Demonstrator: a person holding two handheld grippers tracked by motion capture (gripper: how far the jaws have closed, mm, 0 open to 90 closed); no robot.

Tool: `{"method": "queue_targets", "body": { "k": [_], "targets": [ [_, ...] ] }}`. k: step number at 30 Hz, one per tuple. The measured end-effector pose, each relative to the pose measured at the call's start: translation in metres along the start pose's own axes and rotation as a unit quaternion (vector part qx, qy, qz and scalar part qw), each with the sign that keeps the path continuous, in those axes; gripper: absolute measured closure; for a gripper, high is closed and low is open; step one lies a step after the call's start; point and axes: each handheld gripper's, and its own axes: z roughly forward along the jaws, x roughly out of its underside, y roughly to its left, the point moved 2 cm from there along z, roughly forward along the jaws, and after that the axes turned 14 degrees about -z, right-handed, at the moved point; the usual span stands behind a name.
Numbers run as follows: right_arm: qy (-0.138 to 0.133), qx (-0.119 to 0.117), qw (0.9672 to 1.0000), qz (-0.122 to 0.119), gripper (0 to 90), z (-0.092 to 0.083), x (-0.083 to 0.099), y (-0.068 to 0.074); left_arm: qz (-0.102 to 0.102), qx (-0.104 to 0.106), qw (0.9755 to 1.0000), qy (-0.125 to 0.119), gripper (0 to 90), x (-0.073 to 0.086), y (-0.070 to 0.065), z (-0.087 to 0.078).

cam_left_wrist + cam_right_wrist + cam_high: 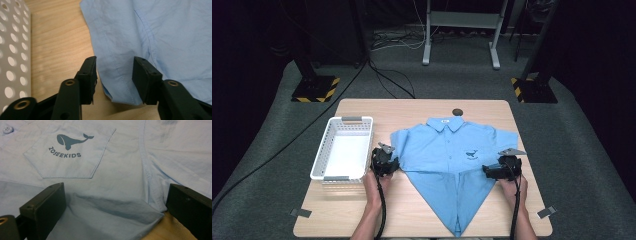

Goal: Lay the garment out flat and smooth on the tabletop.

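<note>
Wooden table (362, 210) bears the blue shirt (447, 145) (folded corners) between both grippers' parted, empty fingers (89, 75).

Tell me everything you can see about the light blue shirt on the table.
The light blue short-sleeved cotton-looking shirt lies front up on the wooden table, collar away from the person. Its chest pocket bears a dark whale print. Both lower corners are folded inward, so the hem narrows to a point. Each open claw, left and right, straddles a folded edge without pressing on it.
</note>
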Motion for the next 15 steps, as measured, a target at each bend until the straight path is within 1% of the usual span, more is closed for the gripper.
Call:
{"method": "queue_targets", "body": {
  "k": [2,4,6,8,11,15],
  "targets": [
    [0.0,0.0,1.0,0.0,2.1,0.0,0.0,0.0,0.0,0.004,1.0,0.008,47.7,0.001,-0.001,0.0],
    [0.001,0.0,1.0,0.001,2.1,0.0,0.0,0.0,0.001,0.003,1.0,0.007,40.6,0.002,-0.002,-0.002],
    [0.0,0.001,1.0,0.001,2.2,0.0,0.0,0.0,-0.001,0.007,0.9999,0.008,33.9,0.003,-0.003,-0.005],
    [0.0,0.002,1.0,0.001,2.4,-0.001,0.001,0.0,-0.003,0.011,0.9999,0.0,27.8,0.004,-0.004,-0.009],
    [-0.001,0.003,1.0,0.003,2.5,-0.002,0.001,0.0,0.0,0.014,0.9999,-0.007,22.7,0.007,-0.007,-0.016],
    [-0.001,0.004,1.0,0.002,2.5,-0.002,0.001,0.001,0.005,0.018,0.9997,-0.013,18.4,0.012,-0.011,-0.025]
  ]
}}
